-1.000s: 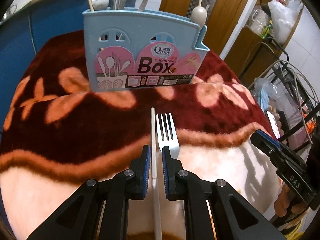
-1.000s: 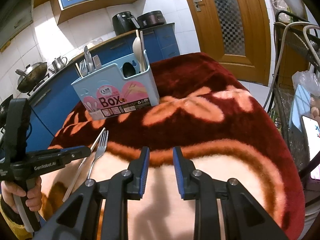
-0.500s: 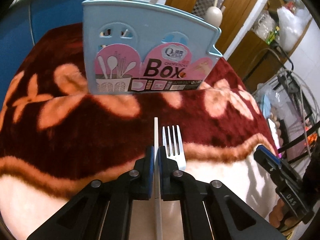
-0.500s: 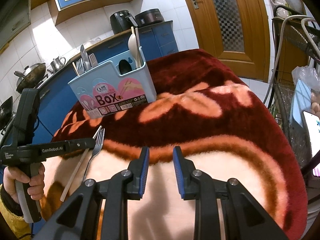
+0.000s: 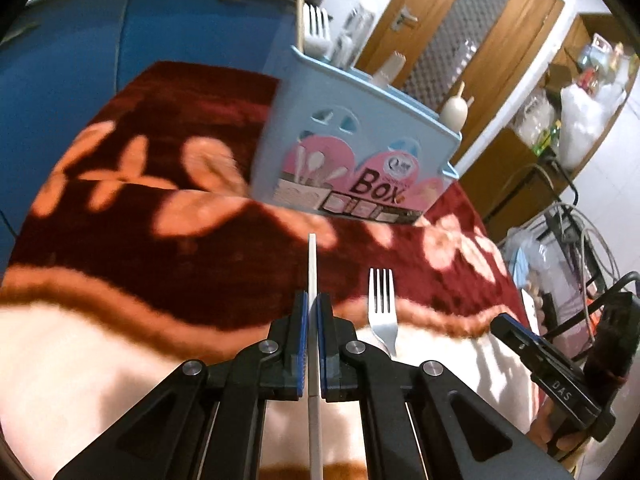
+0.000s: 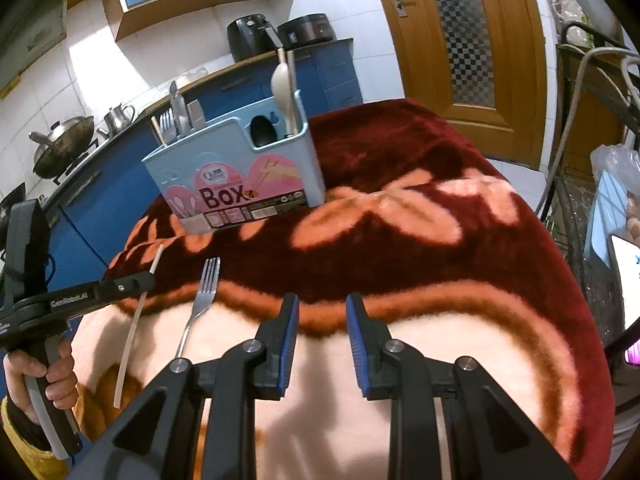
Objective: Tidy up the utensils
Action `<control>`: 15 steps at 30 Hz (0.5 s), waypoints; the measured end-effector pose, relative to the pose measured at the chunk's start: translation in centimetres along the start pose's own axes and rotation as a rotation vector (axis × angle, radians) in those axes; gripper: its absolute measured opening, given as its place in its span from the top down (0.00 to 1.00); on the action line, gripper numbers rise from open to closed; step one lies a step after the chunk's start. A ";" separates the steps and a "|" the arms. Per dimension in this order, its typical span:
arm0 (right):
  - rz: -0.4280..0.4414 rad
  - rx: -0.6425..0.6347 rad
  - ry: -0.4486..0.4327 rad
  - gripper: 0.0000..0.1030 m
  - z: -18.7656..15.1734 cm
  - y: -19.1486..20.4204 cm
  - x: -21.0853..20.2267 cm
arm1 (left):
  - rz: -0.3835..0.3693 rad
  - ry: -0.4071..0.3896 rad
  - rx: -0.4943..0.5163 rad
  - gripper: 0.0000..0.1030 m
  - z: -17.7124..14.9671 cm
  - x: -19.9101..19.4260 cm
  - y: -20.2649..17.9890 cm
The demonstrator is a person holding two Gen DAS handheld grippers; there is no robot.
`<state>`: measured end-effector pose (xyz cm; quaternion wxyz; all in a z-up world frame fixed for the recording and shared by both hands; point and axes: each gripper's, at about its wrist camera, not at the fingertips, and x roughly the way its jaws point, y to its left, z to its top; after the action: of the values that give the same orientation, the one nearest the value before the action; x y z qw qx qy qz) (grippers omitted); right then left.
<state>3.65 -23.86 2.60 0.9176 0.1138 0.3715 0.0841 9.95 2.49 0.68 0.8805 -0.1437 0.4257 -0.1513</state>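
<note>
One white chopstick (image 5: 312, 264) is pinched between the pads of the left gripper (image 5: 313, 320), gripped partway along so that a short length pokes forward toward the holder and a longer length trails back under the handle. In the right wrist view it (image 6: 136, 320) appears lifted clear of the blanket, tilted, with its lower end hanging free. A slim, smooth stick held at one narrow spot can pivot in the pads, and the long rear length would swing it off line; that seems the likeliest failure on the way to the box.

Just beside it, a metal fork (image 5: 382, 308) lies flat on the blanket (image 5: 120, 208), tines toward the holder, not touching the chopstick. A low sweep of the trailing end could knock it.

Farther off stands the light-blue chopsticks box (image 5: 352, 152), already crowded with forks, a spoon and other chopsticks. Its openings look narrow, so a tip arriving tilted may catch the rim or tip the light plastic box on the soft blanket.

The right gripper (image 6: 322, 320) hovers over the blanket with its jaws apart, holding nothing.
</note>
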 end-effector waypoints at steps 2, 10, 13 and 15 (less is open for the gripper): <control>0.011 -0.005 0.019 0.74 0.2 0.5 0.3 | 0.003 -0.021 0.000 0.96 -0.1 -0.6 0.3; 0.065 -0.031 0.098 0.74 0.9 3.1 1.4 | -0.005 -0.129 0.003 0.96 -0.2 -3.4 0.9; 0.081 -0.048 0.134 0.74 1.0 4.5 2.0 | -0.012 -0.167 -0.002 0.96 -0.2 -4.4 1.3; 0.093 -0.063 0.163 0.74 1.0 5.4 2.4 | -0.011 -0.189 -0.002 0.96 -0.2 -5.0 1.5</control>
<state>5.67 -18.26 3.11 0.8826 0.0946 0.4363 0.1471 7.08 5.77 3.54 0.9157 -0.1605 0.3400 -0.1416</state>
